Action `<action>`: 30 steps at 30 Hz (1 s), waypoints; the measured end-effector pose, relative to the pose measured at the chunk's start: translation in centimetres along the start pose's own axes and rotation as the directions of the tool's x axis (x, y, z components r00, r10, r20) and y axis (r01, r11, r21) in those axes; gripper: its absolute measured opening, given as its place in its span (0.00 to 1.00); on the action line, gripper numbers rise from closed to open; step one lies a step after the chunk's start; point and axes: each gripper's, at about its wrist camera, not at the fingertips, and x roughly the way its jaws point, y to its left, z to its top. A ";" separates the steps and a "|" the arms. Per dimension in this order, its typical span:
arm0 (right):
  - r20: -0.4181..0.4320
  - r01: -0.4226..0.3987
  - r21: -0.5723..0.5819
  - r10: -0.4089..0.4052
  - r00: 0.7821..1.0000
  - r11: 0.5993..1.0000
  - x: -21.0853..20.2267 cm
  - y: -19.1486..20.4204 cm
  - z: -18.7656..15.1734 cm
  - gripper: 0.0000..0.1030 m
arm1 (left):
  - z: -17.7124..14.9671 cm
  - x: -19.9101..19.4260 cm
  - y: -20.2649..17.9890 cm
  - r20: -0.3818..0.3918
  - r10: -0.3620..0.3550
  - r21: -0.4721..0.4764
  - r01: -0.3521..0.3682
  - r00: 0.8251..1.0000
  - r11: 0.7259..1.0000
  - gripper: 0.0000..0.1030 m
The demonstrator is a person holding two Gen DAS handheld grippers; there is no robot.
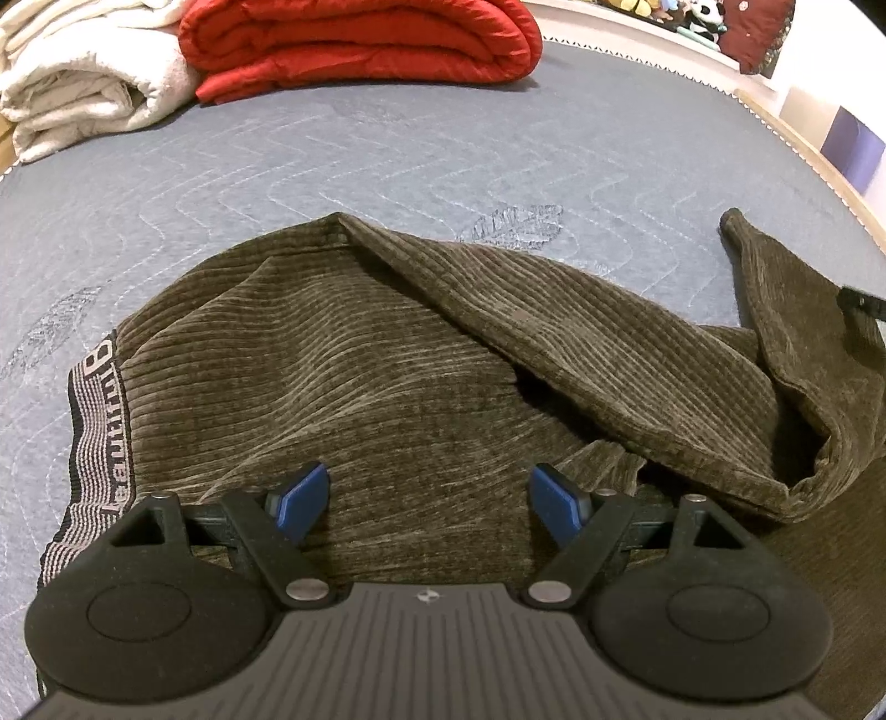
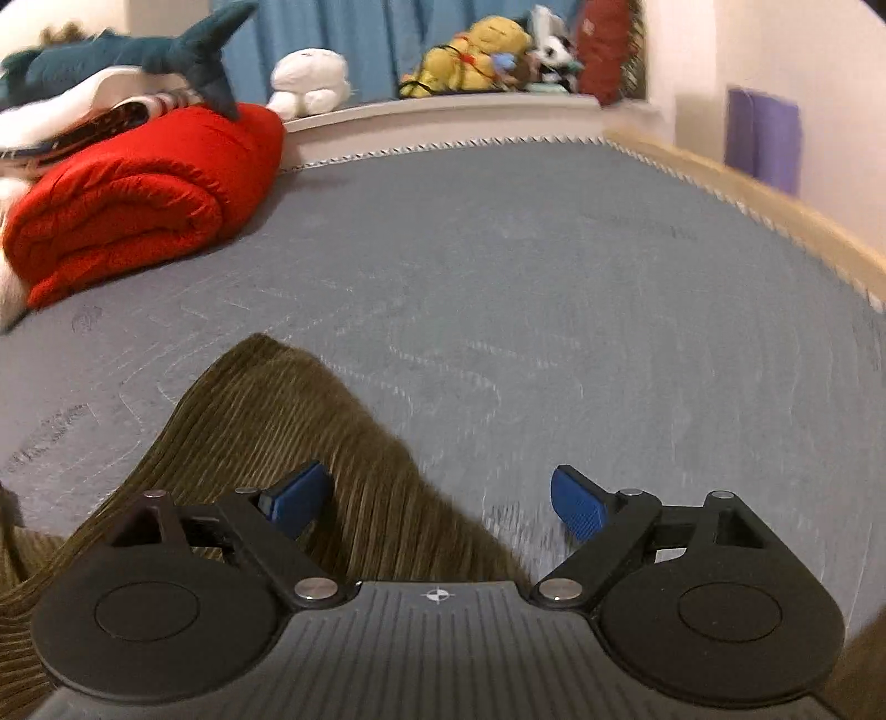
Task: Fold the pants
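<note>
Olive-brown corduroy pants (image 1: 387,376) lie crumpled on a grey quilted mattress (image 1: 387,155). Their striped black-and-white waistband (image 1: 102,421) is at the left in the left wrist view, and one leg (image 1: 609,354) is folded across toward the right. My left gripper (image 1: 429,501) is open and empty, just above the pants' seat area. In the right wrist view a pointed part of the pants (image 2: 288,421) lies under my left finger (image 2: 302,504). My right gripper (image 2: 440,504) is open and empty, over the pants' edge and the mattress (image 2: 554,277).
A folded red quilt (image 1: 360,44) and a cream blanket (image 1: 83,83) lie at the far side of the mattress. The red quilt (image 2: 138,194) also shows in the right wrist view. Plush toys (image 2: 470,55) sit on a ledge behind. A wooden bed edge (image 2: 775,221) runs along the right.
</note>
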 end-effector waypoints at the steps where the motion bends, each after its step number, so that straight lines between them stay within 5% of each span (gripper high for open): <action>1: 0.012 -0.003 -0.053 0.004 1.000 0.999 0.4 0.5 0.6 0.86 | -0.1 0.1 0.2 -0.002 0.006 -0.001 -0.006 1.000 1.000 0.82; 4: -0.051 -0.089 -0.127 0.083 0.995 0.988 1.9 1.5 1.4 0.83 | -0.1 0.4 0.8 -0.009 0.016 -0.014 -0.016 1.000 1.000 0.82; 6: -0.103 -0.132 -0.153 0.117 0.988 0.979 3.0 2.1 0.9 0.55 | 0.0 0.5 1.2 -0.010 0.021 -0.023 -0.021 1.000 0.999 0.82; 9: -0.105 -0.154 -0.210 0.134 0.985 0.965 2.7 2.8 0.4 0.27 | 0.2 0.4 1.4 -0.005 0.024 -0.032 -0.025 1.000 0.999 0.82; 12: -0.083 -0.191 -0.235 0.176 0.981 0.953 1.2 2.8 1.4 0.15 | 0.3 0.3 1.0 -0.002 0.019 -0.028 -0.019 1.000 0.999 0.82; 15: 0.046 -0.226 -0.204 0.240 0.970 0.953 -2.1 2.4 3.1 0.13 | 0.4 0.2 0.7 0.001 0.011 -0.022 -0.011 1.000 1.000 0.82; 19: 0.243 -0.286 -0.063 0.293 0.925 0.956 -6.3 0.2 5.1 0.10 | 0.5 0.1 0.7 0.008 0.010 -0.028 -0.009 1.000 1.000 0.82; 21: 0.419 -0.171 0.133 0.102 0.902 0.976 -8.0 -1.9 5.6 0.10 | 0.4 0.0 0.8 0.009 0.011 -0.032 -0.010 1.000 0.999 0.82; 22: 0.455 -0.049 0.347 -0.123 0.882 0.937 -8.8 -3.7 5.4 0.10 | 0.4 0.0 0.8 0.009 0.012 -0.031 -0.011 1.000 0.999 0.82; 23: 0.395 0.044 0.514 -0.282 0.875 0.857 -8.9 -5.5 5.0 0.11 | 0.4 0.0 0.9 0.009 0.012 -0.030 -0.012 1.000 0.999 0.82; 25: 0.136 0.269 0.677 -0.475 0.869 0.685 -7.7 -8.3 4.1 0.17 | 0.3 -0.1 0.9 0.008 0.009 -0.027 -0.009 1.000 1.000 0.82; 26: 0.047 0.332 0.681 -0.491 0.870 0.653 -6.7 -9.4 3.5 0.18 | 0.3 -0.1 0.9 0.007 0.009 -0.025 -0.009 1.000 1.000 0.82; 28: -0.024 0.349 0.686 -0.459 0.888 0.639 -5.1 -11.3 1.8 0.40 | 0.3 -0.1 0.9 0.007 0.009 -0.026 -0.009 1.000 1.000 0.82; 29: -0.042 0.352 0.682 -0.446 0.894 0.641 -4.4 -12.0 1.4 0.61 | 0.4 -0.2 0.9 0.008 0.009 -0.028 -0.008 1.000 1.000 0.82; 30: -0.050 0.354 0.674 -0.437 0.898 0.648 -3.8 -12.5 1.1 0.66 | 0.4 -0.2 0.9 0.009 0.008 -0.028 -0.008 1.000 1.000 0.82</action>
